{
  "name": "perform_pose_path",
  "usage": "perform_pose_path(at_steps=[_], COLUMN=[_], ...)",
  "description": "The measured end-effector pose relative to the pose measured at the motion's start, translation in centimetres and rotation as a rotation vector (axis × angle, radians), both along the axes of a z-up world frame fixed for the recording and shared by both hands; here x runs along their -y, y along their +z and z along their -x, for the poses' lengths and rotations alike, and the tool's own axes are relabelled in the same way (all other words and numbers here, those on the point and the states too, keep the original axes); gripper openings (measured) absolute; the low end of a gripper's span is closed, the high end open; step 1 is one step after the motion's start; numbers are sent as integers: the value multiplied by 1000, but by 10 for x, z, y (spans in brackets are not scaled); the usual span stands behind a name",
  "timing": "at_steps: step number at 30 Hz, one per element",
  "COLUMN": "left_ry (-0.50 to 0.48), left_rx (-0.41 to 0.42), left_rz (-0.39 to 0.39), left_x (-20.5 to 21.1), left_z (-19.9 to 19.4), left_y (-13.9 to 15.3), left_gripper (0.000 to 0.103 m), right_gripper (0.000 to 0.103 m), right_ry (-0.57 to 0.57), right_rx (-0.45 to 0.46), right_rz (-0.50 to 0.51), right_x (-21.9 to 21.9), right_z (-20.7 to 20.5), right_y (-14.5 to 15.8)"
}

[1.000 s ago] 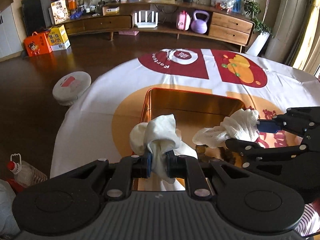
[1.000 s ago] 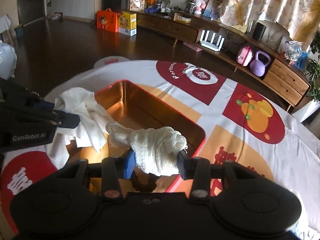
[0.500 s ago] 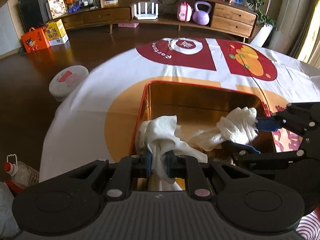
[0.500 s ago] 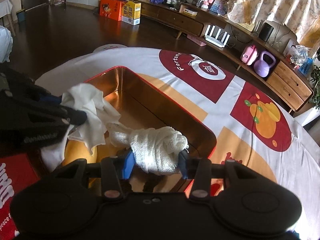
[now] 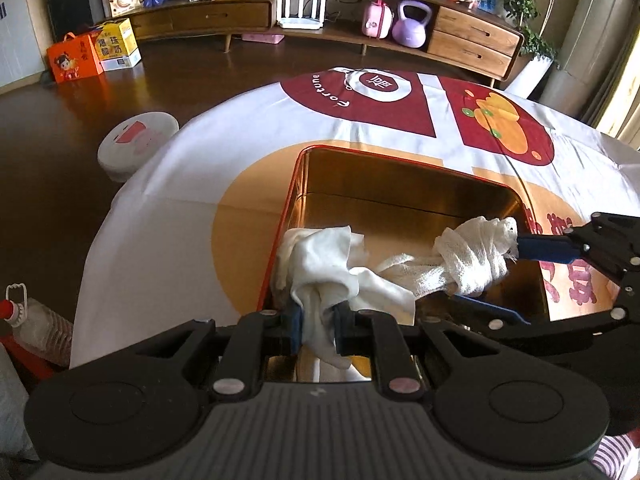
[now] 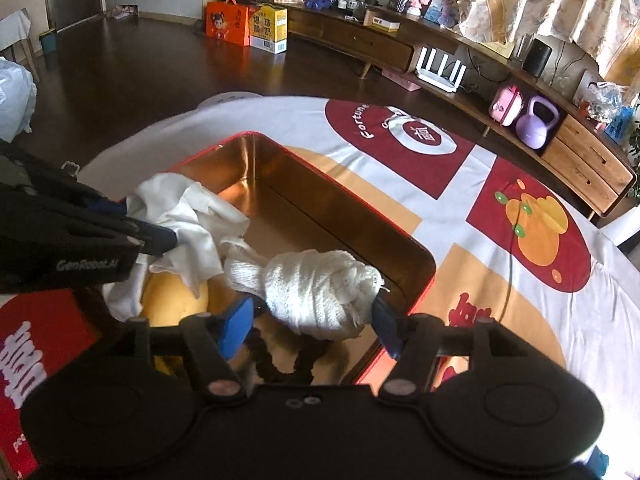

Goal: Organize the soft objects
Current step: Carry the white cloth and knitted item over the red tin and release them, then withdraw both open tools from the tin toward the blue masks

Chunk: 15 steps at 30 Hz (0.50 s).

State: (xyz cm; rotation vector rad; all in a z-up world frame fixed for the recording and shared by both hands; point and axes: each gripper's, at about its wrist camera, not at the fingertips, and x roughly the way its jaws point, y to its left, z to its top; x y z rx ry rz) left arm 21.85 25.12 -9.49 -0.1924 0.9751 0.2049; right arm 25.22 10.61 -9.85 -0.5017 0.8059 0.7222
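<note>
The knotted white gauze cloth (image 6: 316,292) hangs over the near-right part of the gold tin box (image 6: 340,220), and the right hand-held gripper (image 6: 312,320) is letting it go: its jaws are opening, the bundle is between them, and its right end touches or nearly touches the right pad while a gap shows at the left pad. From the left wrist view that bundle (image 5: 476,256) sits at about 3 o'clock of the box interior.

The smooth white cloth (image 5: 328,264) is bunched at the box's near-left corner, around 8 o'clock, draped partly over the red rim. The left hand-held gripper (image 5: 318,328) is clamped tight on a fold of it.

Lower in the box, under the cloths, lie a yellow rounded object (image 6: 176,300) and a dark scrunchie-like loop (image 6: 280,360); what exactly they are I cannot tell.

As a judgement, the task is well advanced: both cloths are over the box and one is being dropped in. Left to do: release the smooth cloth so that it falls fully inside rather than over the rim. The surface (image 5: 168,216), with its printed cloth, shows no other soft objects within view.
</note>
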Motion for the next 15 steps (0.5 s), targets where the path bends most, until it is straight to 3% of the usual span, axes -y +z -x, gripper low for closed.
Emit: perform_pose_path(at_steps=[6,8,10,15], left_ry=[2,2,2,-1], left_rx=[13,23,40,60], left_rz=[12,15,17,6], left_x=[4,6,8,14], left_z=[11,15,19,29], left_y=[8,12,16,28], left_gripper=[32,47,56,56], right_gripper=[73,73,74,77], right_ry=[-1,-1,-4,3], right_rx=[5,-2,-6,-8], right_rz=[-39,-54,-63,-104], right_x=[13,17,21,34], right_z=[11,13,16,26], right_y=[13,17,21,34])
